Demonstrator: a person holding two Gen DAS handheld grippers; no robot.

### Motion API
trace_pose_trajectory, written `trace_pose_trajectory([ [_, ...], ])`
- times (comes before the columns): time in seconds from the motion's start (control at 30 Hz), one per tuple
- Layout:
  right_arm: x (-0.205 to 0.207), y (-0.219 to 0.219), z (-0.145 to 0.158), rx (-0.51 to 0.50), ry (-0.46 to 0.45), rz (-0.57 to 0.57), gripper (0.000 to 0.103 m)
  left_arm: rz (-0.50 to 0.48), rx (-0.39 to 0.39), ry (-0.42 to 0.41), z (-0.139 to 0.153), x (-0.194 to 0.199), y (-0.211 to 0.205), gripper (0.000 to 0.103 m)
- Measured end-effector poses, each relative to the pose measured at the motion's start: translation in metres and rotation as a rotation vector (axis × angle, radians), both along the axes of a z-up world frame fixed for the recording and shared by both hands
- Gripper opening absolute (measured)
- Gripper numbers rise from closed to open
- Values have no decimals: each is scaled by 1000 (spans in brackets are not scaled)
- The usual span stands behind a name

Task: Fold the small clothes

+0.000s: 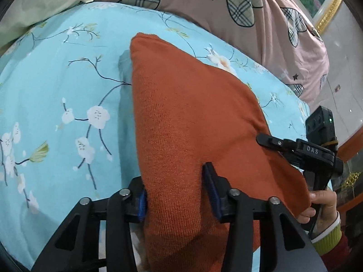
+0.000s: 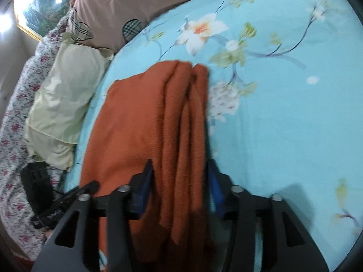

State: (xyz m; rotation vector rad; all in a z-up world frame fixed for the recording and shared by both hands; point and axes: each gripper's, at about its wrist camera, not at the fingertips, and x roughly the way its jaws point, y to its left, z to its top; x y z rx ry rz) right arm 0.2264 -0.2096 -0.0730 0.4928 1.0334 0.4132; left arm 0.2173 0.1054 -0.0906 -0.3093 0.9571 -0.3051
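Observation:
An orange knitted garment [image 1: 192, 117] lies folded on the blue floral bedsheet [image 1: 56, 86]. My left gripper [image 1: 177, 195] is shut on its near edge, cloth bunched between the blue pads. In the left wrist view the right gripper [image 1: 267, 140] comes in from the right and pinches the garment's right edge. In the right wrist view the garment [image 2: 145, 122] shows several stacked folds, and my right gripper [image 2: 179, 181] is shut on those folds, cloth filling the space between the jaws. The left gripper [image 2: 88, 187] shows at the lower left, at the garment's edge.
A pink quilt [image 1: 261, 18] with plaid hearts lies at the back of the bed. A pale yellow pillow [image 2: 65, 104] sits beside a floral blanket [image 2: 13, 149]. A gold-framed picture [image 1: 326, 4] hangs on the wall.

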Motion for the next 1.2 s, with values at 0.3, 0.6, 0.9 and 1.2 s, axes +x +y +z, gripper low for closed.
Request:
trace_pose_trajectory([
  [0.3,-9,6,52,-94,-143,-18,48,33,-6,-88,36,-33,25,50],
  [0.6,27,22,24,-97,-60,-23,11,-126,-11,-124,43,-44,-12,49],
  [0.9,28,12,63,-136,-198,-40,10,-220,-31,-96,33,-35,-26,37],
  [1.2,33,8,16,-166,-70,-92,11,-205,-7,-56,9,-31,-39,37],
])
